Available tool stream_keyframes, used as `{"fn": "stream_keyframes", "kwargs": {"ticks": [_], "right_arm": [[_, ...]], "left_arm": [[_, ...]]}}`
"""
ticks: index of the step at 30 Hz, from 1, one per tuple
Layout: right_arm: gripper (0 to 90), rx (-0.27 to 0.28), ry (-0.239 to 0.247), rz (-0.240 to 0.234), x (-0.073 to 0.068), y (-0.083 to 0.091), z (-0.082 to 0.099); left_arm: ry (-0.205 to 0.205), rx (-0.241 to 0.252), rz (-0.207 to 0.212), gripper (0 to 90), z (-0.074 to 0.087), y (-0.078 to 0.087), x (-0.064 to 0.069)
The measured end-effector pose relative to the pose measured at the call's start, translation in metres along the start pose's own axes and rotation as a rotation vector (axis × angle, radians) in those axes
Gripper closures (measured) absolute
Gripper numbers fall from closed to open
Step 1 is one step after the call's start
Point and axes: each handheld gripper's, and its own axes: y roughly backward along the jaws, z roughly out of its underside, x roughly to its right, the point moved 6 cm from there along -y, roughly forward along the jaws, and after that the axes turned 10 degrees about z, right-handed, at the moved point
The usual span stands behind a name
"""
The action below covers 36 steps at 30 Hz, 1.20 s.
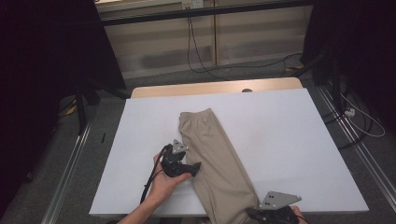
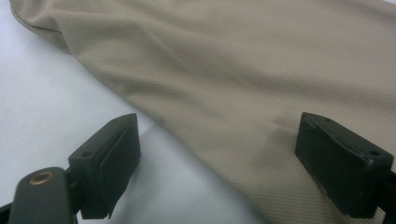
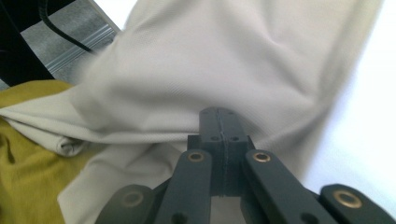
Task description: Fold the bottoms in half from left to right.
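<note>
1. Your right gripper (image 3: pixel 219 135) is pressed together against the beige trousers (image 1: pixel 217 158) (yellow cloth (image 3: pixel 28 177) beside them).
2. Your left gripper (image 2: pixel 219 154) is spread at the trousers' edge.
3. The trousers lie folded diagonally on the white table (image 1: pixel 289 140).

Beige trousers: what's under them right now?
The beige trousers lie flat on the white table, their near end hanging over its front edge. The right gripper view shows yellow cloth beneath that end. Whatever else lies underneath is covered.

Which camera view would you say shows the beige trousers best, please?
The high view: the beige trousers lie whole, diagonally across the white table. The left gripper view shows a stretch of weave; the right gripper view, bunched folds.
</note>
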Motion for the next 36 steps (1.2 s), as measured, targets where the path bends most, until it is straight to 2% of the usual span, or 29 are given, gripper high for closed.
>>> {"fn": "stream_keyframes", "kwargs": {"ticks": [3, 8, 9, 12, 14, 16, 17, 18, 21, 23, 24, 25, 26, 27, 28, 29, 30, 31, 32, 33, 34, 35, 36], "right_arm": [[90.0, -0.001, -0.016, 0.016, 0.010, 0.012, 0.010], [88.2, -0.013, -0.062, 0.022, 0.017, 0.015, 0.015], [77.4, -0.001, -0.071, 0.017, 0.018, 0.014, 0.012], [72.8, 0.014, -0.084, 0.019, 0.019, 0.013, 0.008], [69.1, 0.034, -0.095, 0.025, 0.023, 0.012, 0.002], [68.3, 0.044, -0.102, 0.038, 0.028, 0.009, -0.004], [66.6, 0.052, -0.091, 0.052, 0.034, 0.004, -0.010], [65.6, 0.053, -0.095, 0.058, 0.035, 0.002, -0.013], [65.3, 0.055, -0.088, 0.069, 0.041, -0.004, -0.021], [64.5, 0.057, -0.082, 0.079, 0.044, -0.009, -0.027], [64.8, 0.057, -0.079, 0.085, 0.047, -0.013, -0.031], [64.7, 0.059, -0.064, 0.103, 0.052, -0.020, -0.038], [64.7, 0.059, -0.064, 0.103, 0.052, -0.020, -0.038], [64.5, 0.052, -0.068, 0.111, 0.057, -0.028, -0.040], [64.5, 0.052, -0.068, 0.111, 0.057, -0.028, -0.040], [63.8, 0.051, -0.078, 0.120, 0.059, -0.030, -0.040], [62.2, 0.049, -0.085, 0.126, 0.060, -0.031, -0.039], [60.4, 0.049, -0.084, 0.148, 0.061, -0.030, -0.036], [60.4, 0.049, -0.084, 0.148, 0.061, -0.030, -0.036], [59.1, 0.043, -0.092, 0.151, 0.062, -0.029, -0.032], [58.7, 0.040, -0.096, 0.150, 0.063, -0.029, -0.031], [58.7, 0.040, -0.096, 0.150, 0.063, -0.029, -0.031], [58.5, 0.034, -0.096, 0.149, 0.063, -0.029, -0.029]], "left_arm": [[-0.003, 0.002, 0.002, 13.6, 0.000, 0.000, -0.001], [-0.004, 0.003, 0.001, 13.9, -0.001, 0.001, -0.002], [0.009, -0.007, 0.010, 17.8, -0.001, 0.006, 0.001], [0.002, -0.008, 0.019, 19.3, 0.000, 0.013, 0.006], [-0.015, -0.001, 0.029, 19.6, 0.000, 0.023, 0.013], [-0.017, 0.021, 0.060, 21.5, 0.004, 0.033, 0.023], [-0.025, 0.011, 0.078, 24.9, 0.011, 0.040, 0.033], [-0.025, 0.011, 0.078, 25.4, 0.011, 0.040, 0.033], [-0.018, -0.002, 0.131, 27.7, 0.021, 0.049, 0.049], [-0.026, -0.010, 0.143, 30.9, 0.026, 0.053, 0.057], [-0.018, -0.015, 0.174, 33.7, 0.029, 0.054, 0.064], [-0.025, -0.031, 0.212, 40.6, 0.033, 0.055, 0.074], [-0.039, -0.040, 0.229, 40.6, 0.035, 0.055, 0.080], [-0.063, -0.040, 0.259, 51.7, 0.037, 0.055, 0.094], [-0.063, -0.040, 0.259, 51.9, 0.037, 0.055, 0.094], [-0.080, -0.053, 0.284, 51.9, 0.038, 0.055, 0.101], [-0.087, -0.044, 0.299, 53.4, 0.037, 0.054, 0.105], [-0.107, -0.053, 0.313, 51.9, 0.037, 0.053, 0.110], [-0.114, -0.052, 0.315, 51.9, 0.037, 0.051, 0.113], [-0.139, -0.069, 0.322, 48.3, 0.040, 0.047, 0.123], [-0.167, -0.088, 0.313, 47.1, 0.042, 0.044, 0.126], [-0.167, -0.088, 0.313, 45.1, 0.042, 0.044, 0.126], [-0.187, -0.093, 0.298, 45.1, 0.043, 0.041, 0.129]]}}
